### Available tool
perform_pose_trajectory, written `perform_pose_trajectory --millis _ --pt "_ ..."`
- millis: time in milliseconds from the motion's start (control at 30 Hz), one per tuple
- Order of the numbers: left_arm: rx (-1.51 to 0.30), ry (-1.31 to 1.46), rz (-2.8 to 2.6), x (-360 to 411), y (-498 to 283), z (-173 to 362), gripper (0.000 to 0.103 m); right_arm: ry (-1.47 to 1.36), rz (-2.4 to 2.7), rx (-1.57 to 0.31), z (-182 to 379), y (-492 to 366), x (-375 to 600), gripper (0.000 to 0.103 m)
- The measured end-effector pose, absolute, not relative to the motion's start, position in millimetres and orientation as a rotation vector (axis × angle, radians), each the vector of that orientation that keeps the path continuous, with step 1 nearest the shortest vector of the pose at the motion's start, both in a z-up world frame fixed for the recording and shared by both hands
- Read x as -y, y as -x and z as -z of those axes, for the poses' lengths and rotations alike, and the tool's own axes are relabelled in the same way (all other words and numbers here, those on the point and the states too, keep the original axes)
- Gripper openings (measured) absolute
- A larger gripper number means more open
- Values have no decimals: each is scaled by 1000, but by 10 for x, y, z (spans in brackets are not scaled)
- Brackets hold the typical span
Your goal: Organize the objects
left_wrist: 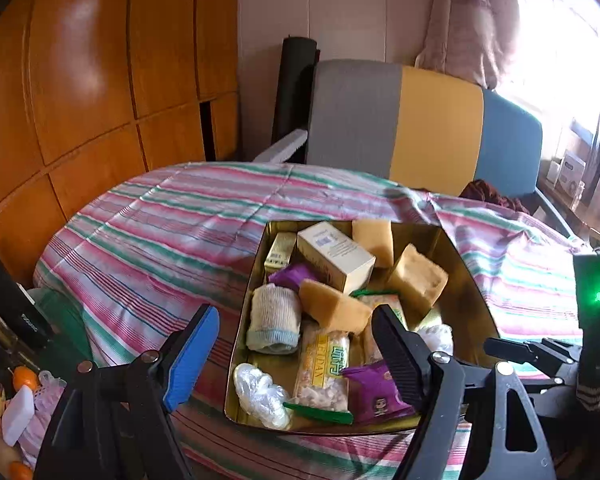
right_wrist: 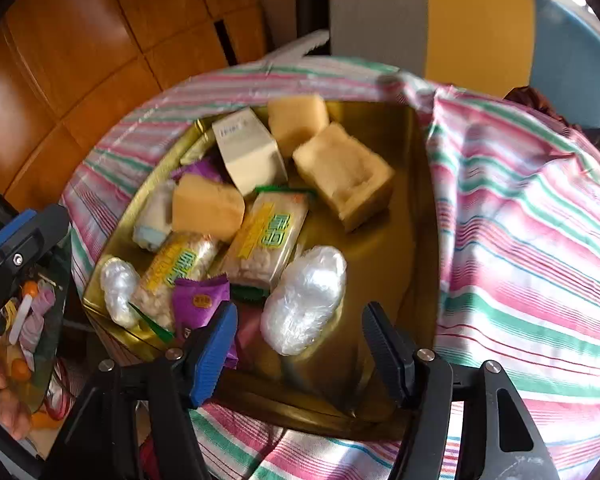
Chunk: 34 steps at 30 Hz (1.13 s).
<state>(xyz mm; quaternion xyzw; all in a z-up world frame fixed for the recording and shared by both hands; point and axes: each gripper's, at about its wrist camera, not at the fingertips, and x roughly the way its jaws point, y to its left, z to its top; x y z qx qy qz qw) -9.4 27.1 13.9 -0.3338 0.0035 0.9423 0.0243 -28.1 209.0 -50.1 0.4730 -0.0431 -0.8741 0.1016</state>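
The gold tray (right_wrist: 404, 184) on the striped bed (right_wrist: 520, 240) is nearly full; the right gripper (right_wrist: 300, 344), fingers half open and empty, hangs over a plastic-wrapped bundle (right_wrist: 306, 298) at its near edge. The left gripper (left_wrist: 296, 356) gapes empty; next fetch another item

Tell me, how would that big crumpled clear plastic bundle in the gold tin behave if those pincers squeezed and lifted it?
The plastic bundle looks like wadded thin film, so it would probably squash rather than resist. Its glossy, wrinkled surface suggests it may slip between the right gripper pads. It seems light for its size and, being rounded, might roll on the smooth tin floor.
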Motion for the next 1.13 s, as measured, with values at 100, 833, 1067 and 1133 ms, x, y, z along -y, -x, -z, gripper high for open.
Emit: perform_pose_trajectory --millis 100,833,1067,1133 --pt "-57 987 -2964 -337 20 -229 80 -1342 2634 140 397 187 -2135 69" --pt "-31 1051 -2931 -360 -77 -77 74 -1234 2702 137 296 -147 -2089 73" --pt "-15 1075 -2924 -317 -41 -40 69 -1229 2714 134 296 -143 -2095 73" --pt "-6 1088 -2917 -301 -21 -28 69 -1228 2717 135 291 -144 -2105 73"
